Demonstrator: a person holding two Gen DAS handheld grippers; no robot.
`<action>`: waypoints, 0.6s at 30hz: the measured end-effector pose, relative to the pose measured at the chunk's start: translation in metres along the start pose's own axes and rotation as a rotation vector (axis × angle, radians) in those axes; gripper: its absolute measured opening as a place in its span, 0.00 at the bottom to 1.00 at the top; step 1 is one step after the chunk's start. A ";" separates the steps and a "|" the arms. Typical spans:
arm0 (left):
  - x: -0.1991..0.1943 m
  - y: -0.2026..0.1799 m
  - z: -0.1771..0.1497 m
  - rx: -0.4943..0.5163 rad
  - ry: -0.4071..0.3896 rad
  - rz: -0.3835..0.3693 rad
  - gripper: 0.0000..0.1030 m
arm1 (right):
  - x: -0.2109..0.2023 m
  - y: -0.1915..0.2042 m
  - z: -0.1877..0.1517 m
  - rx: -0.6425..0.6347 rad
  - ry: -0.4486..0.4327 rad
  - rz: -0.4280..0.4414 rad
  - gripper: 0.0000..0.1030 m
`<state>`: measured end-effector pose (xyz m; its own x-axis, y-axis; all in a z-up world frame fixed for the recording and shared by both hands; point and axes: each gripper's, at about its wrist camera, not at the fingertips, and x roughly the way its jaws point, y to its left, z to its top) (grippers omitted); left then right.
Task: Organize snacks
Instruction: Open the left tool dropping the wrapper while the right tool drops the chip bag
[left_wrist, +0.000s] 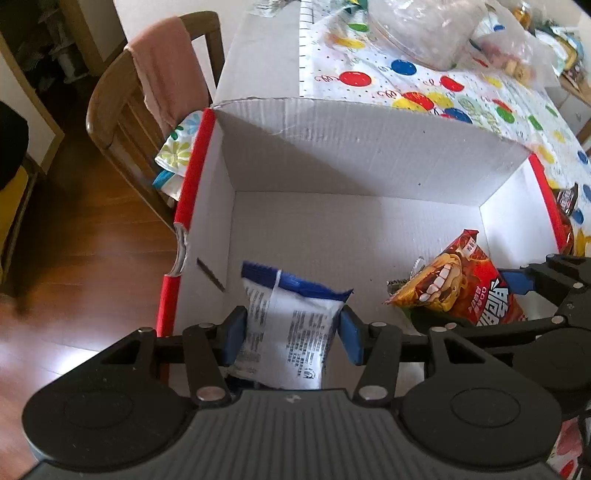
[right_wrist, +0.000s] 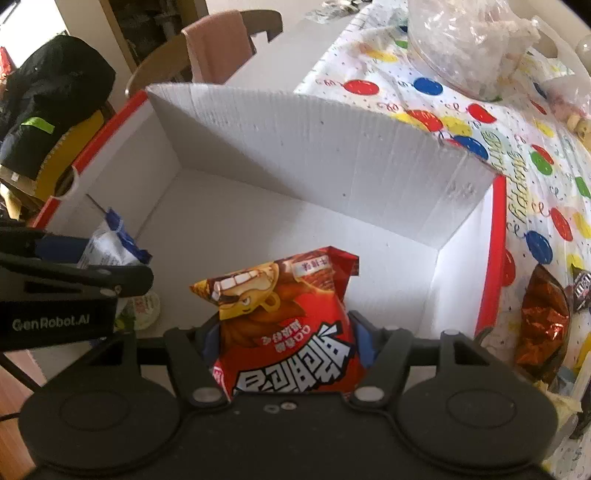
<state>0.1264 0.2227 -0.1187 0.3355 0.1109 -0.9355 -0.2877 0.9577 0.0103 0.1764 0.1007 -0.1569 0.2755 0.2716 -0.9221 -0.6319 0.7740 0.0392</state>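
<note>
Left gripper (left_wrist: 291, 334) pinches the white-blue packet (left_wrist: 291, 328), right gripper (right_wrist: 286, 341) the red snack bag (right_wrist: 291, 325), both over the white box (left_wrist: 369, 147); lower them to the floor side by side before releasing

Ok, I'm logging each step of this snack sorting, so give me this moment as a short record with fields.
container: white corrugated cardboard box with red edges, open top
left gripper: shut on white and blue plastic snack packet, over the box
right gripper: shut on red foil snack bag with cartoon face, over the box
box floor: mostly bare
outside box: brown foil wrapper on balloon-print tablecloth
</note>
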 end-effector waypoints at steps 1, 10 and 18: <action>0.001 -0.002 0.000 0.011 0.002 0.011 0.49 | 0.001 0.000 -0.001 -0.006 0.001 -0.002 0.65; 0.002 -0.004 -0.002 0.026 -0.012 0.016 0.50 | 0.001 0.004 -0.005 -0.016 0.007 -0.005 0.66; -0.013 -0.002 -0.008 0.015 -0.057 -0.012 0.56 | -0.018 0.007 -0.008 -0.013 -0.029 0.015 0.71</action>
<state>0.1155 0.2169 -0.1093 0.3899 0.1138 -0.9138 -0.2699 0.9629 0.0047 0.1612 0.0965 -0.1427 0.2869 0.3002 -0.9097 -0.6458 0.7620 0.0478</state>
